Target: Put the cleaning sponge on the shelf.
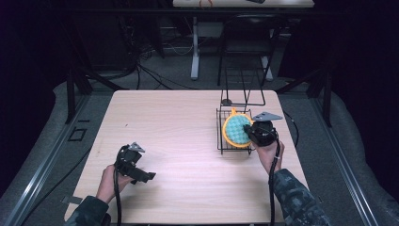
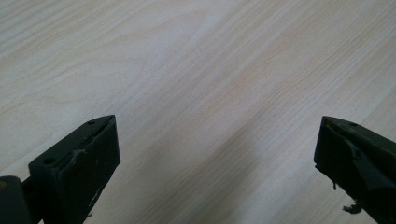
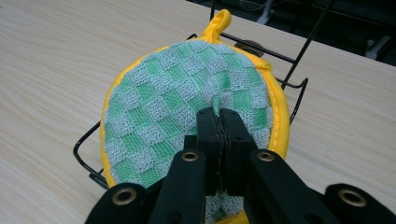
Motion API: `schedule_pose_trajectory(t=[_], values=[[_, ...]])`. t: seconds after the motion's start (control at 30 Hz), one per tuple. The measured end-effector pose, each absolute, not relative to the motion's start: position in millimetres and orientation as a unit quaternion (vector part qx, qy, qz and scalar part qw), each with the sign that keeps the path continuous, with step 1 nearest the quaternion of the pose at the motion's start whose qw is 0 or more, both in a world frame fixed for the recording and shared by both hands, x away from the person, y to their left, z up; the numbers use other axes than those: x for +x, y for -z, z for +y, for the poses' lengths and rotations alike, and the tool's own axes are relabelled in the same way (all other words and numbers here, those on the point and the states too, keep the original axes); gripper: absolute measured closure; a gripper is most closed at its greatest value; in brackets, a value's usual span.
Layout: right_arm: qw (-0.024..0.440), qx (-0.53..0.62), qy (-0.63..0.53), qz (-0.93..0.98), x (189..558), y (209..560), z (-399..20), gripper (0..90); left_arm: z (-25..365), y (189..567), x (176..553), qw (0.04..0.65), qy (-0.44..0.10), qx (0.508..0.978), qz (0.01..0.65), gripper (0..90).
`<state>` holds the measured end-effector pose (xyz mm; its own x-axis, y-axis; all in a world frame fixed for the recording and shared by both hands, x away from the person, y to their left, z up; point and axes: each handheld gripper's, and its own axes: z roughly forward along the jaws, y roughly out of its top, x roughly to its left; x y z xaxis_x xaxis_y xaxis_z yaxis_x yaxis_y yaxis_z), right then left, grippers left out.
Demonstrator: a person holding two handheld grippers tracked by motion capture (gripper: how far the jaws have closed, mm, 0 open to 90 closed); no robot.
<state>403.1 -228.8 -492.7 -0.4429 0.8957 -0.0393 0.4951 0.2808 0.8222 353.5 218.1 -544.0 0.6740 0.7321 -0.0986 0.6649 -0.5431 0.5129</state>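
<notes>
While pinched, the pot holder (image 3: 187,107) loop points away.

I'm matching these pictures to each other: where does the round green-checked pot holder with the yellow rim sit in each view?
High view: pot holder right of centre, over the black wire rack, at the right gripper.
Left gripper view: not in it; open jaws over bare table.
Right gripper view: pot holder at centre, pinched by the shut jaws.
Shared landmark: the pale wooden table.

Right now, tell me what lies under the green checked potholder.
The potholder, pinched by the right gripper, lies over a black wire rack on the wooden table. Rack wires show around its edges; whatever sits directly beneath is covered.
</notes>
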Motion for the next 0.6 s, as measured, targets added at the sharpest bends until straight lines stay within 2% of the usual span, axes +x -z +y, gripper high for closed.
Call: schedule_pose_trajectory(t=[0.6], values=[[0.261,0.467,-0.375,0.757,417,506,-222,88.1,218,544,353,0.263,-0.064,0.876,0.398,0.3]])
